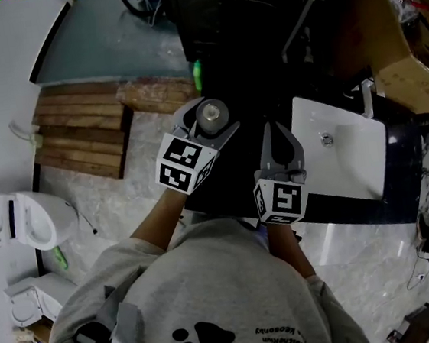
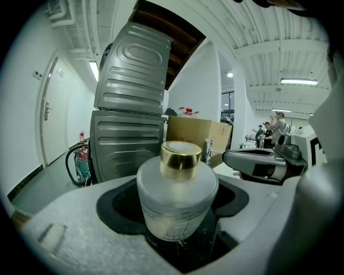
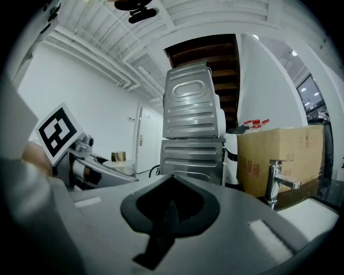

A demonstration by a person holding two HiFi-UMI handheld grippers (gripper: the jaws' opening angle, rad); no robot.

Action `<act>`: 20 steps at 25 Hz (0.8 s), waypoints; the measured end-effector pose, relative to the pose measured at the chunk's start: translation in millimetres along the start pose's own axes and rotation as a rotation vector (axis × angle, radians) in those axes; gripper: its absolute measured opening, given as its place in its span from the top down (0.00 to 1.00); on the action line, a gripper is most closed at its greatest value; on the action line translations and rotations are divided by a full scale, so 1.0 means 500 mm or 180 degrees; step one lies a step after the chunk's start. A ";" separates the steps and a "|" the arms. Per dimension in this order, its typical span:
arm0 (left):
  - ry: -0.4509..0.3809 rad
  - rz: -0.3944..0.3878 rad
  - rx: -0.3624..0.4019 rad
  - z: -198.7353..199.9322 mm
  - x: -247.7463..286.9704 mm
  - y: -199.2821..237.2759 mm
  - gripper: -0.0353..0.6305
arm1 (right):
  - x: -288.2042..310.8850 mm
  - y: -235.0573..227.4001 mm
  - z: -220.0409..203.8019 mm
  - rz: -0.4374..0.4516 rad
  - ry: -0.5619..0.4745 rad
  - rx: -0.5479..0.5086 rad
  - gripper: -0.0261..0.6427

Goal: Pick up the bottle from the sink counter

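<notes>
I've got the left tongs (image 1: 208,114) clamped on the bottle (image 2: 176,198): its frosted round body sits squeezed between the two jaws, with the gold cap (image 2: 180,159) standing upright above them. From the head view, the bottle is over the dark counter (image 1: 239,183), left of the white sink (image 1: 344,156). I can't tell whether its base touches the counter. My right tongs (image 3: 171,209) are clenched on nothing, just beside the bottle's right and clear of it.
</notes>
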State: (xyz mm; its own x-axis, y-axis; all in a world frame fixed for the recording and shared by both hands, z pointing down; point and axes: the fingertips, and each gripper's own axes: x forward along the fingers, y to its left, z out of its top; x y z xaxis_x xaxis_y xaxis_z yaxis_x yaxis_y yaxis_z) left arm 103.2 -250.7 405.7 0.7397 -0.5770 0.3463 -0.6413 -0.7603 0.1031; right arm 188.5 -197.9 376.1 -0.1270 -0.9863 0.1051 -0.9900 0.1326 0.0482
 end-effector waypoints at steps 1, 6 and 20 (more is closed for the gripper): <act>-0.0017 -0.0004 -0.0002 0.001 -0.007 -0.001 0.42 | -0.004 0.005 0.004 -0.0007 -0.0011 -0.0007 0.96; -0.0114 0.0011 0.0011 0.007 -0.046 -0.006 0.42 | -0.025 0.034 0.021 -0.0021 -0.0052 -0.0079 0.96; -0.0429 0.0173 0.0092 0.058 -0.147 -0.021 0.42 | -0.092 0.093 0.090 0.0002 -0.0264 -0.0141 0.96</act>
State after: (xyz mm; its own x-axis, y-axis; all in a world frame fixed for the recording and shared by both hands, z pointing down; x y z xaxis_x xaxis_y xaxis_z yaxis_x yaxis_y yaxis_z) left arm 61.4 -208.6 352.1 0.7259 -0.6510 0.2220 -0.6766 -0.7339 0.0601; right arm 145.7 -151.1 329.0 -0.1339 -0.9907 0.0225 -0.9865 0.1354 0.0924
